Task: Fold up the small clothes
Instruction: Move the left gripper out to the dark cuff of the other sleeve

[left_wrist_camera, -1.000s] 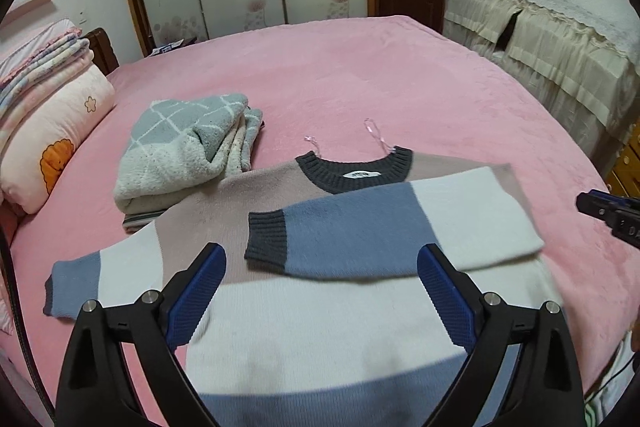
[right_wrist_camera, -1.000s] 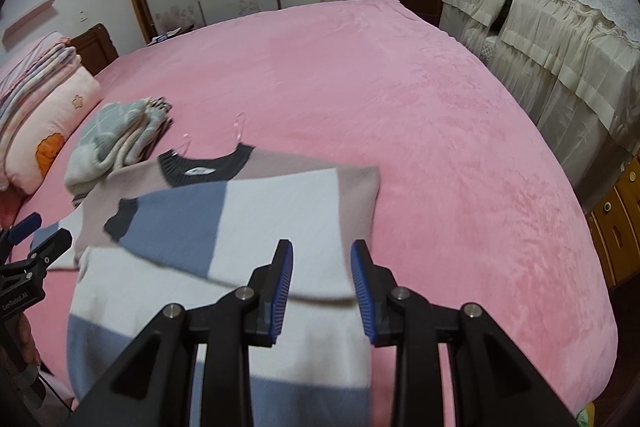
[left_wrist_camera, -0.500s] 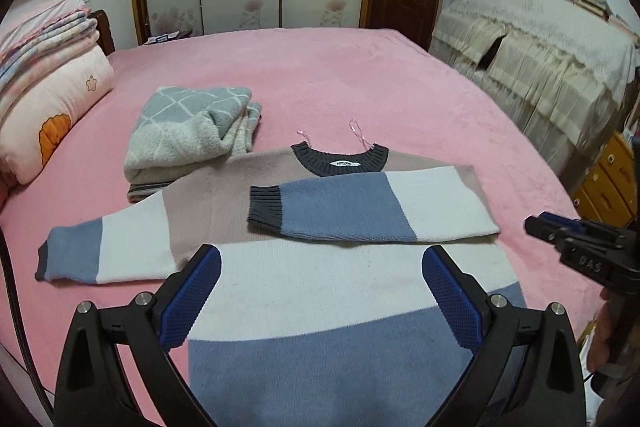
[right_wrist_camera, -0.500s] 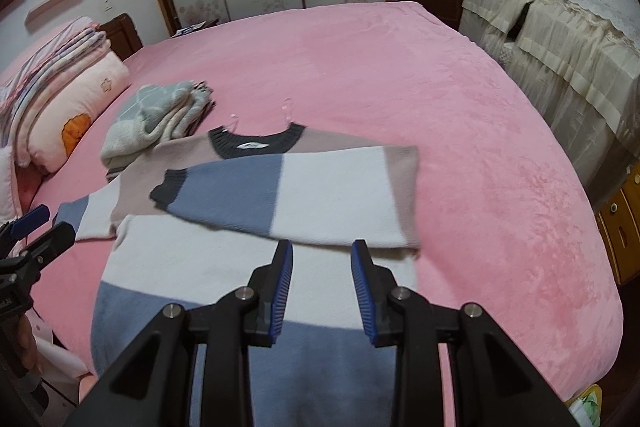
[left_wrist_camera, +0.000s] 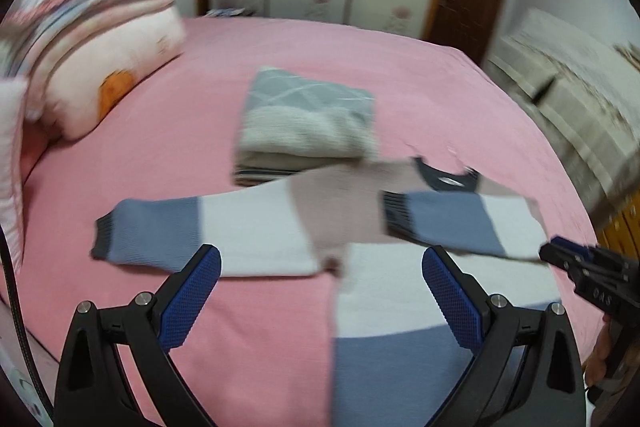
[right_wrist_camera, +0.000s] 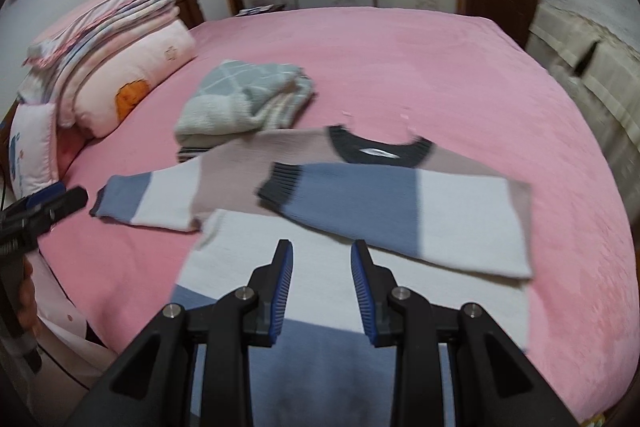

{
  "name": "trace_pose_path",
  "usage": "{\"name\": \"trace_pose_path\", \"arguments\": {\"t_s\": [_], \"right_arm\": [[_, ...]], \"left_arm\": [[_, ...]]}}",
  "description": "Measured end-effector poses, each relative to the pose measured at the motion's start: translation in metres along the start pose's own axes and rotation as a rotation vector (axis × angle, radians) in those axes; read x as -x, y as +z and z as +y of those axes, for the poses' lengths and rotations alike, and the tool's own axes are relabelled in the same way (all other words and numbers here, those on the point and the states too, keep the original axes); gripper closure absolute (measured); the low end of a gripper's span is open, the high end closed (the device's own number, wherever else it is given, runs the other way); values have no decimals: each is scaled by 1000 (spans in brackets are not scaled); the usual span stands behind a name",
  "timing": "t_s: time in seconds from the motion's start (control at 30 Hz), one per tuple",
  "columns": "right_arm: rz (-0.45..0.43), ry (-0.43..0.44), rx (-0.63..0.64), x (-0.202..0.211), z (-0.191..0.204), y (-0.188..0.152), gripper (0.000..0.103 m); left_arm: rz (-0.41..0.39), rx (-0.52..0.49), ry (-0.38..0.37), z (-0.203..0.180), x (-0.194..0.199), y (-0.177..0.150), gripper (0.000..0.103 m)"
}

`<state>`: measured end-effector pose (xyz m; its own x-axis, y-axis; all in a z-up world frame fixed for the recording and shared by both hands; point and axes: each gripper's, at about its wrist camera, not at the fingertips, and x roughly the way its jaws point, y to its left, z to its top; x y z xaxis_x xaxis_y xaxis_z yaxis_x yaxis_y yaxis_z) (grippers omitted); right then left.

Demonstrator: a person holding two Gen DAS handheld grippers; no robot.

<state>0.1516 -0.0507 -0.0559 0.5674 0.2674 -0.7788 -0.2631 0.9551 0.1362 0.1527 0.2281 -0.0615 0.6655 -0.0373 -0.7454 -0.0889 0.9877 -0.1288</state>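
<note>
We hold the left gripper (left_wrist_camera: 320, 291) wide, the right gripper (right_wrist_camera: 320, 275) narrow, both w/o cloth. Risk: grabbing the flat sleeve (right_wrist_camera: 148, 201) can drag the sweater (right_wrist_camera: 320, 259) & undo the folded sleeve (right_wrist_camera: 392, 215).

Striped sweater (right_wrist_camera: 360, 227) flat on pink bed, one sleeve folded across chest, other outstretched.
</note>
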Motion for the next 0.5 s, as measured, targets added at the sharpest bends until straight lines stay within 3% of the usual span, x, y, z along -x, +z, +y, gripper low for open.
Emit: {"name": "trace_pose_path", "arguments": {"t_s": [0.3,0.5], "right_arm": [[33,74,125,-54,96,31,73],[64,109,206,-86,146,34,73]], "left_arm": [[103,284,84,161,-51,9,3],[191,545,40,234,-101,-9,10]]}}
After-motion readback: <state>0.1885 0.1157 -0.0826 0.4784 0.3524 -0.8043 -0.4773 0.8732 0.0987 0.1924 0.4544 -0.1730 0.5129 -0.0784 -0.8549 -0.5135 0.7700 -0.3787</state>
